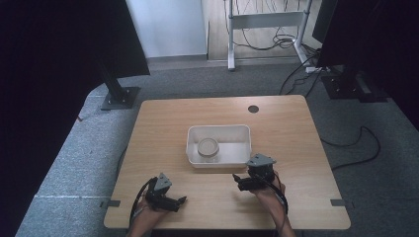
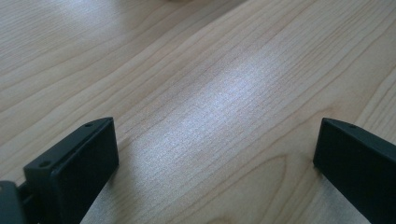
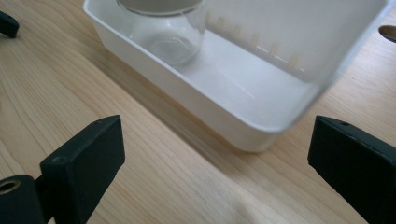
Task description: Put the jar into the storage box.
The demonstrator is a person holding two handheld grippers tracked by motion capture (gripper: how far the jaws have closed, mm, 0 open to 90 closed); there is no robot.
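Jar (image 1: 208, 148) in tray (image 1: 242, 132); my right claw (image 1: 238, 180) beside it, left claw (image 1: 181, 201) on tabletop (image 1: 286, 128), both wide open, empty.

The high view looks forward and down from above the person's side, taking in the whole counter (image 1: 276, 123) with floor and stands in the upper frame. The left gripper (image 1: 168, 197) sits at lower left of that frame, the right gripper (image 1: 249, 180) at lower centre-right.

The left gripper view rides low, close to the counter (image 2: 210, 93), looking along its two jaws at bare wood grain.

The right gripper view is also low and close, tilted, facing the tray (image 3: 243, 126) and the jar (image 3: 168, 32) in the upper frame. It shares the tray (image 1: 195, 158) and jar (image 1: 208, 148) with the high view, where they lie mid-frame.
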